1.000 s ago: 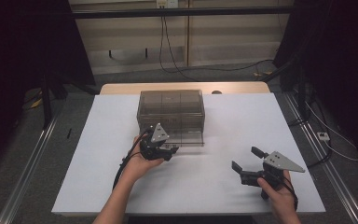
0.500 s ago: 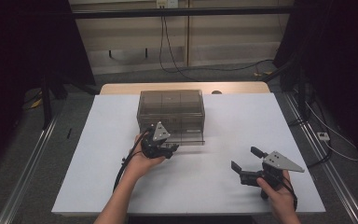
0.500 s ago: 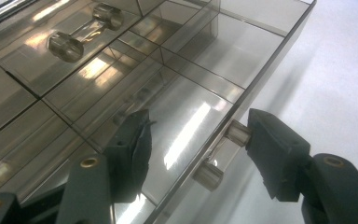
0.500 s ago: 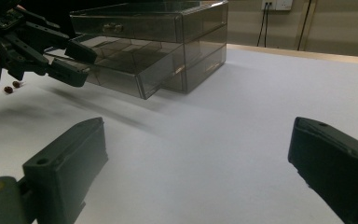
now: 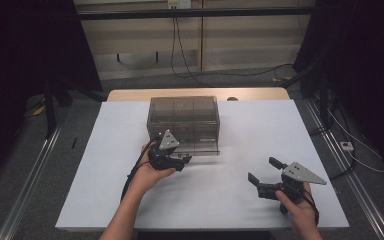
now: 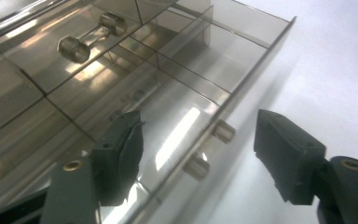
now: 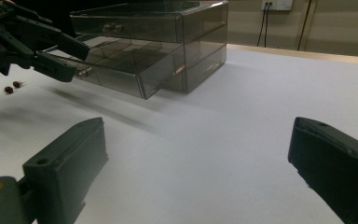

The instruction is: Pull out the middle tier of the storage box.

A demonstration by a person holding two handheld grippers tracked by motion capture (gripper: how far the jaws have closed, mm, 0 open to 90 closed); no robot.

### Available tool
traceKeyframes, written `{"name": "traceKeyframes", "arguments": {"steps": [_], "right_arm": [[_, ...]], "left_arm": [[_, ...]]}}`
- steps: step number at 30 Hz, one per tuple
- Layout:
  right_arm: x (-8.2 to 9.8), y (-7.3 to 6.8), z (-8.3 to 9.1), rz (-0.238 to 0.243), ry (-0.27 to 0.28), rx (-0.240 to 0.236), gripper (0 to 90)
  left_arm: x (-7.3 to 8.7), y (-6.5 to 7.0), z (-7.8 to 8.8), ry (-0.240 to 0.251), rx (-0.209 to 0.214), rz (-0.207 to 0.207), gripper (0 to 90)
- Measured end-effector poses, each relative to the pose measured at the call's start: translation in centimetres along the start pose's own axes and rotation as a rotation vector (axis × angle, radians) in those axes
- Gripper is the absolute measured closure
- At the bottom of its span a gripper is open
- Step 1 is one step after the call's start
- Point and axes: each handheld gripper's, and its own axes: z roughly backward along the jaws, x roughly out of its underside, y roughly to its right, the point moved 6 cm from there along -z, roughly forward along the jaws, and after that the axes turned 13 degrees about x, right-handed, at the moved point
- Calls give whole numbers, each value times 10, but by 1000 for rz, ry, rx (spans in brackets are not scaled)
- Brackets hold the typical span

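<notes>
Item: smoked clear plastic drawer cabinet [image 5: 183, 117], standing on the white table [image 5: 260, 130] near its far middle. No brand, label or writing can be read on it.

Orientation: the cabinet's long axis runs across the table, left to right; its drawer fronts face the person. The lowest drawer [image 6: 200, 74] is pulled part-way out toward the person, its inner dividers visible through the wall. A two-post knob [image 6: 205, 149] sits on that drawer's front; a like knob [image 6: 91, 35] shows on the drawer above.

Left gripper [image 5: 184, 161]: held at the open drawer's front, the jaws having just been opening; they stand apart either side of the knob, pads not pressing on it.

Right gripper [image 5: 262, 172]: well apart from the cabinet, over bare table at the near right, jaws wide apart with nothing between them.

Surroundings: two small dark-red bits [image 7: 13, 87] lie on the table beyond the left gripper, in the right gripper view. Cables [image 5: 220, 70] trail over the floor behind the table.
</notes>
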Motion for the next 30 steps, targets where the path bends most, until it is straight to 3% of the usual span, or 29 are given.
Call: {"name": "traceKeyframes", "arguments": {"steps": [1, 6, 9, 17, 30], "right_arm": [[0, 0, 0, 0, 0, -1, 42], [0, -1, -1, 0, 1, -2, 41], [0, -1, -1, 1, 2, -3, 41], [-1, -3, -1, 7, 2, -5, 42], [-2, -5, -1, 0, 3, -9, 42]], "left_arm": [[0, 0, 3, 0, -11, 10, 317], [-1, 1, 23, 36, 15, 57, 271], [1, 2, 32, 19, 9, 70, 251], [7, -2, 51, 33, 15, 125, 228], [18, -16, 76, 55, -27, 169, 211]]}}
